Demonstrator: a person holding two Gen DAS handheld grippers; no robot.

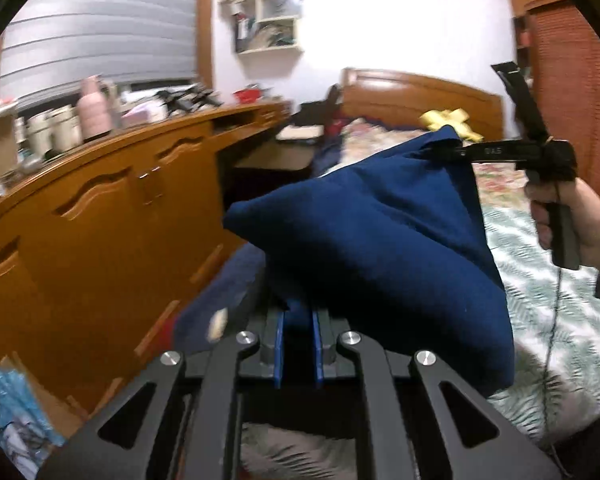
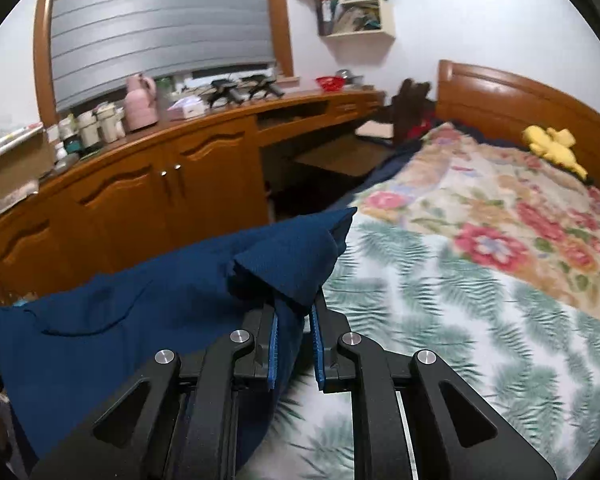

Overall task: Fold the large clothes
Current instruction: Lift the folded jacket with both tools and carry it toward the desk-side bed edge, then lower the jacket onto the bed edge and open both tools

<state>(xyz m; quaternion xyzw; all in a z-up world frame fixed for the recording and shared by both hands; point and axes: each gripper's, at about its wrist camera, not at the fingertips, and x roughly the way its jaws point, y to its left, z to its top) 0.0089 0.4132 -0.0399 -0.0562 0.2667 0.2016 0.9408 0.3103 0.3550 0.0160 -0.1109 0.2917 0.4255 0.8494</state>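
A large dark blue garment (image 1: 380, 232) hangs in the air above the bed, held by both grippers. My left gripper (image 1: 298, 316) is shut on its lower edge, with cloth pinched between the blue pads. My right gripper (image 2: 294, 312) is shut on another corner of the garment (image 2: 140, 320), which drapes away to the left. In the left wrist view the right gripper (image 1: 456, 152) grips the top corner, with a hand on its handle.
The bed (image 2: 460, 280) has a leaf-print sheet and a floral quilt (image 2: 500, 208). A yellow plush toy (image 2: 552, 144) lies by the wooden headboard. A wooden cabinet and desk (image 2: 160, 184) run along the left, their top cluttered.
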